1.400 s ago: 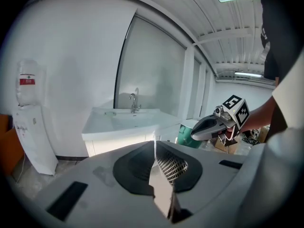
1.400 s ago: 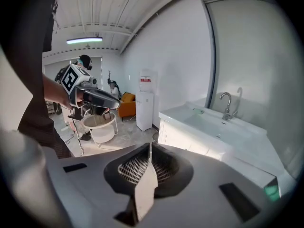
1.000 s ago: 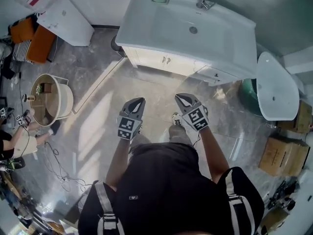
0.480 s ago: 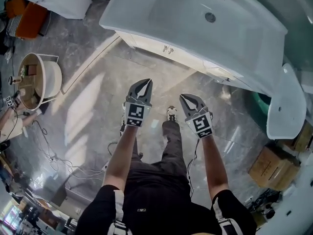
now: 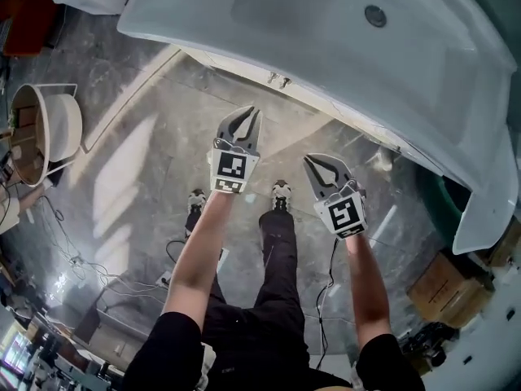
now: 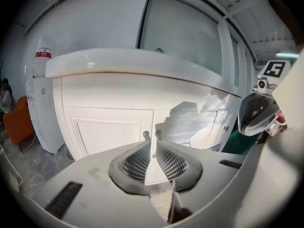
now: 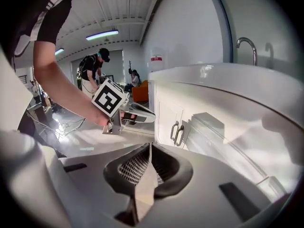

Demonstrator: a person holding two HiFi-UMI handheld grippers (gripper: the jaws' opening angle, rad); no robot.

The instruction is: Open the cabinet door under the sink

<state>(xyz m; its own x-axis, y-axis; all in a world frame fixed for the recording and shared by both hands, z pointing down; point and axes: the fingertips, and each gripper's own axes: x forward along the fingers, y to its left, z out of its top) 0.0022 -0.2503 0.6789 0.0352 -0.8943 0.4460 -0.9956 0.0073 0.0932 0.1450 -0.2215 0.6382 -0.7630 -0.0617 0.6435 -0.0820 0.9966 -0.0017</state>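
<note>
Nearer now, left gripper (image 5: 250, 115), jaws slightly apart, faces door handles (image 5: 278, 79); right gripper (image 5: 311, 161) closed.

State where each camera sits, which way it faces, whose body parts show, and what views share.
Head view: on the head, steeply down at the sink; forearms, legs, left gripper, right gripper show.
Left gripper view: rides that gripper, facing the cabinet doors head-on; jaws narrowly apart.
Right gripper view: rides that gripper, slanting across those doors; jaws together, left forearm shows.
Shared: the door handles, in all three.
</note>
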